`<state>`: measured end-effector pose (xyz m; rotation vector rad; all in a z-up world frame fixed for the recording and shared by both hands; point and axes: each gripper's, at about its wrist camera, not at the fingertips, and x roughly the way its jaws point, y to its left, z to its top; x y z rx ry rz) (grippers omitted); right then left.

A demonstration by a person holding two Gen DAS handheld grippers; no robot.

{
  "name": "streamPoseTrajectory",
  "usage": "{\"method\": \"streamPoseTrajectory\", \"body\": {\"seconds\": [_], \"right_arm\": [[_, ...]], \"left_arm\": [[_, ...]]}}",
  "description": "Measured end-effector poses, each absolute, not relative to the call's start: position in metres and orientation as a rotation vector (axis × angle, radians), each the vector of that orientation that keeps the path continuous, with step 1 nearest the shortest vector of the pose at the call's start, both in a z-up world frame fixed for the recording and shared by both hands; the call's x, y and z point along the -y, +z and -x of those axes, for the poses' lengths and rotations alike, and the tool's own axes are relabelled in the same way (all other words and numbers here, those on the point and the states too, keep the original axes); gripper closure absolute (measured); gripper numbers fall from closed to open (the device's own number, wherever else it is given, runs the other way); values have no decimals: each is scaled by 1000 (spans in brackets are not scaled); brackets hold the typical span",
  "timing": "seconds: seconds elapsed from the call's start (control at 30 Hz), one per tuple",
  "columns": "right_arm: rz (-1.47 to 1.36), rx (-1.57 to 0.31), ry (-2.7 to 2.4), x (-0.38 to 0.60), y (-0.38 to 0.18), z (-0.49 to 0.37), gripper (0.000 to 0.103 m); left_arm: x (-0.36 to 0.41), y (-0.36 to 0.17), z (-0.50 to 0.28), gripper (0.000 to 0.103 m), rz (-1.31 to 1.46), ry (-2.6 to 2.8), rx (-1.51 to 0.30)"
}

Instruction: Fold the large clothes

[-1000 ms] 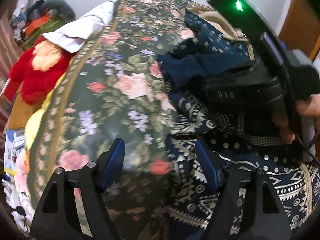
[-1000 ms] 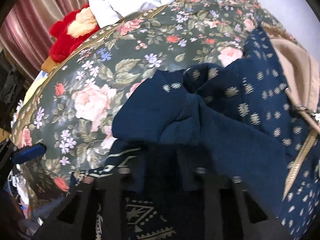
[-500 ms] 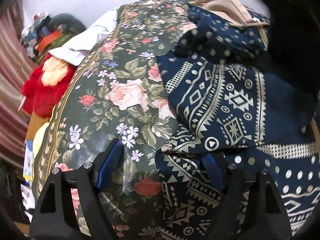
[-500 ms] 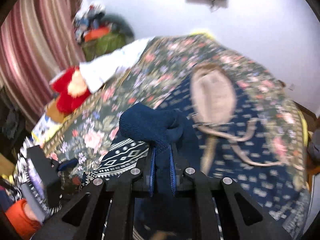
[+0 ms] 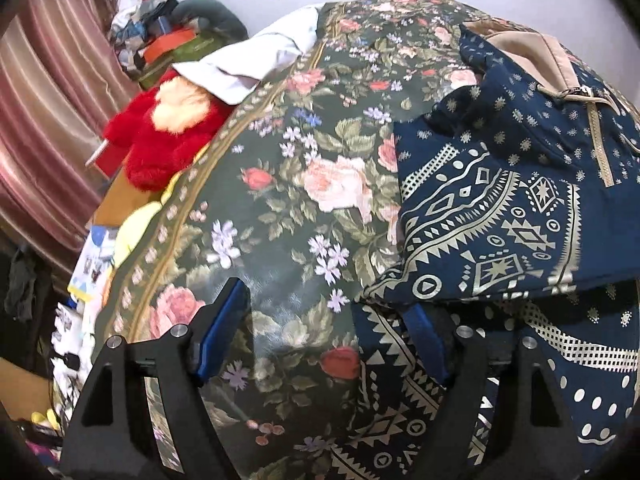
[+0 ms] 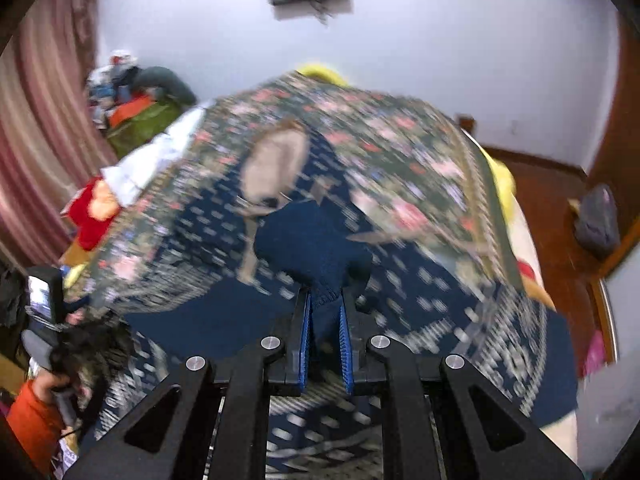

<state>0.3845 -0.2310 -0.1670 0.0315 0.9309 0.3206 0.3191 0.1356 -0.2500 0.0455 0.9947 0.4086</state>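
A large navy garment (image 5: 500, 208) with silver geometric print and a tan hood lining (image 5: 528, 52) lies spread over a floral bedspread (image 5: 304, 160). My left gripper (image 5: 324, 336) stands open low over the garment's near left edge. Its right finger (image 5: 424, 344) is at the printed hem under a folded-over flap, and only bedspread shows between the pads. In the blurred right wrist view, my right gripper (image 6: 325, 320) is shut on the garment's plain navy sleeve cuff (image 6: 316, 248), held up above the garment's body (image 6: 420, 300).
A red plush toy (image 5: 160, 136) and a white cloth (image 5: 256, 56) lie along the bed's left side by a striped curtain (image 5: 48, 80). A clutter pile (image 5: 168, 36) sits in the far corner. Wooden floor (image 6: 552, 184) lies right of the bed. A hand in an orange sleeve (image 6: 36, 420) shows lower left.
My right gripper rose and swung across the bed with the navy sleeve pinched in it, leaving the left wrist view. The left gripper tilted and its jaws stand a little wider.
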Motion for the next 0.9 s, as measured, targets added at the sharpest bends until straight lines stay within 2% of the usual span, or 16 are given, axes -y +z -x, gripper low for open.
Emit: {"method": "streamPoseTrajectory", "body": {"seconds": [0.2,0.47,0.5,0.57,0.63,0.7,0.9], "right_arm": [[44,-1046,249,253,-220,-379,92],[-1,-1136,255,276,-238,-379,90],[-8,-1142,248,278,-237,-379,85],[19,-1139,191,282,-235,-380,65],[109,-1095,90,283,-231,-376,31],[195,-1045,31,287,-226,-370,26],[166,-1065,36,317,-217,-360,26]], "left_arm": [[-121,-261,-318,24,-144,440,-1017],[-123,-265,-315,24,-178,432,-1029],[-124,-266,-315,24,-177,431,-1028],[-124,-267,-315,24,-181,432,-1027],[-123,-268,-315,23,-190,433,-1024],[-122,-269,-314,23,-199,432,-1023],[-124,-260,-302,24,-132,379,-1057]]}}
